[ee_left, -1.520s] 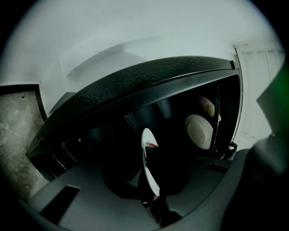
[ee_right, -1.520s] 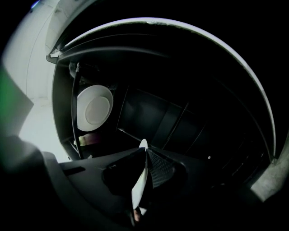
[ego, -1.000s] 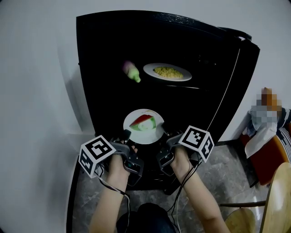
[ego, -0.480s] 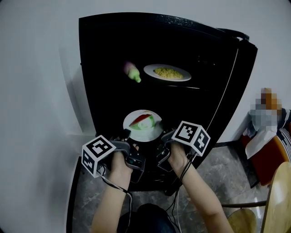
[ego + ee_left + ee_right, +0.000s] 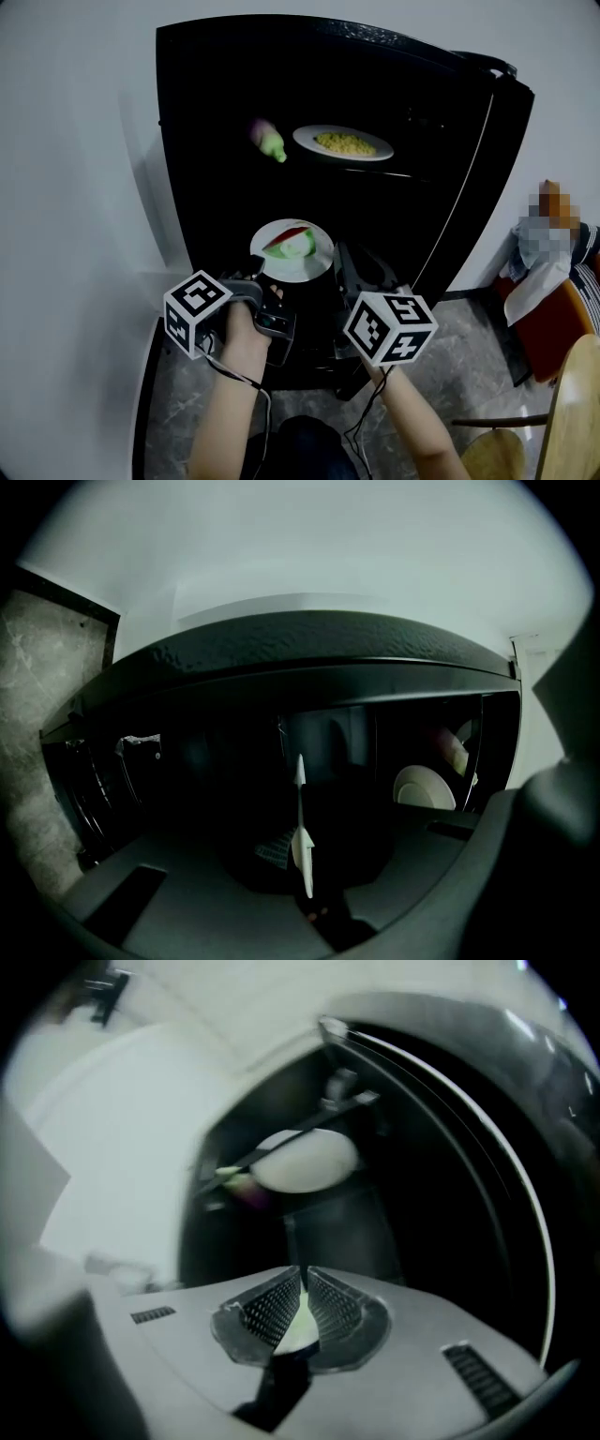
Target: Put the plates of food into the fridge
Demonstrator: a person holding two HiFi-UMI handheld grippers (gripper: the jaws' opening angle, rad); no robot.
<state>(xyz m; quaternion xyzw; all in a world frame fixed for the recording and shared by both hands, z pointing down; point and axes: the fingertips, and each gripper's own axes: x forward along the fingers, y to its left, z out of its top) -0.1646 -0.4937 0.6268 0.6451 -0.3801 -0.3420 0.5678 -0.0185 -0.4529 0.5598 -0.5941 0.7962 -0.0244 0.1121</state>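
Progress: first plate (image 5: 343, 143) shelved at upper centre; your left gripper (image 5: 300, 850) clamps second plate (image 5: 292, 251), not yet released; right gripper (image 5: 302, 1283) closed, empty.

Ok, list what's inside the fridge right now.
High up, a plate of yellow food with a green-and-pink item left of it. Lower down, a plate of red and green food, its rim in the left tool. The dark interior hides everything else.

The left gripper (image 5: 261, 273) and right gripper (image 5: 302, 1283) are dark grey, each carrying a white cube (image 5: 195, 312) with black square markers, cross-hatched pads (image 5: 270, 1309) on the jaws, and thin black cables (image 5: 246, 389) trailing along the forearms (image 5: 225, 412).
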